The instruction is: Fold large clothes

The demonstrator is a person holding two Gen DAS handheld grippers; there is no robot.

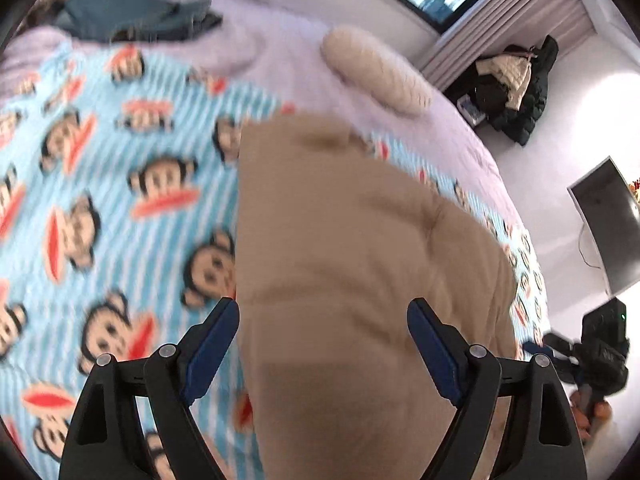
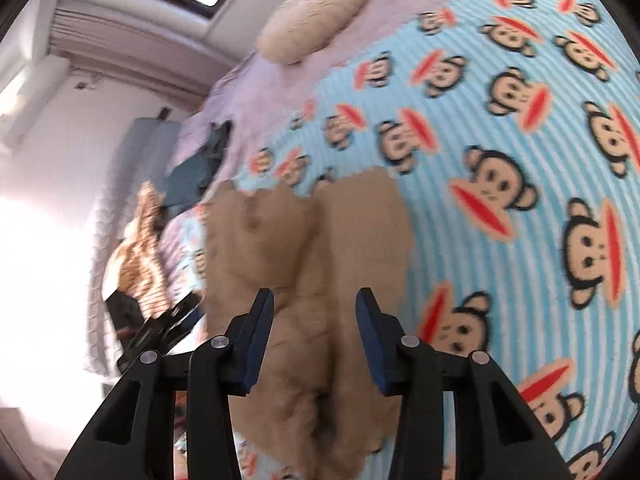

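Note:
A tan garment [image 1: 352, 260] lies folded on the blue striped monkey-print blanket [image 1: 104, 200]. My left gripper [image 1: 323, 312] is open, its blue pads spread wide above the garment's near end. In the right wrist view the same tan garment [image 2: 320, 248] lies in two long lobes on the blanket [image 2: 500, 128]. My right gripper [image 2: 315, 300] is open, its pads on either side of the garment, holding nothing. The right gripper also shows at the far right of the left wrist view [image 1: 536, 346], and the left gripper shows at the left of the right wrist view [image 2: 180, 312].
A beige fuzzy pillow [image 1: 376, 70] lies on the lavender bedsheet [image 1: 288, 40] beyond the blanket. Dark teal clothes [image 1: 132, 12] are piled at the far corner of the bed. Dark coats [image 1: 516, 84] lie heaped by the window wall. A monitor [image 1: 608, 220] stands right of the bed.

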